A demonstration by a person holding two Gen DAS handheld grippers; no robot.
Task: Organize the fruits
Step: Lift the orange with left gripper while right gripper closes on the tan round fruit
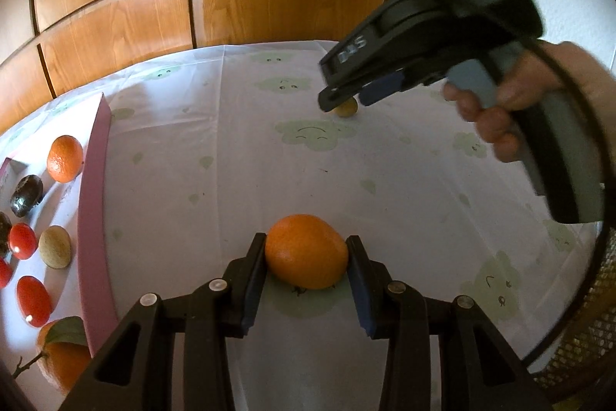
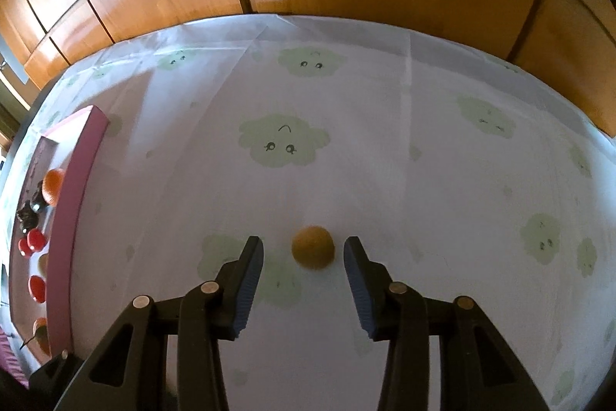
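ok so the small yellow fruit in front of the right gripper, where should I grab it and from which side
Grip the small yellow fruit across its widest middle, coming straight forward and down. It is round, sits alone on the tablecloth, and already lies centred ahead of the right gripper, whose jaws stand open wider than the fruit.

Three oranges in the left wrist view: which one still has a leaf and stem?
The orange at the near end of the pink tray. The tray's far-end orange and the orange between the left gripper fingers show none.
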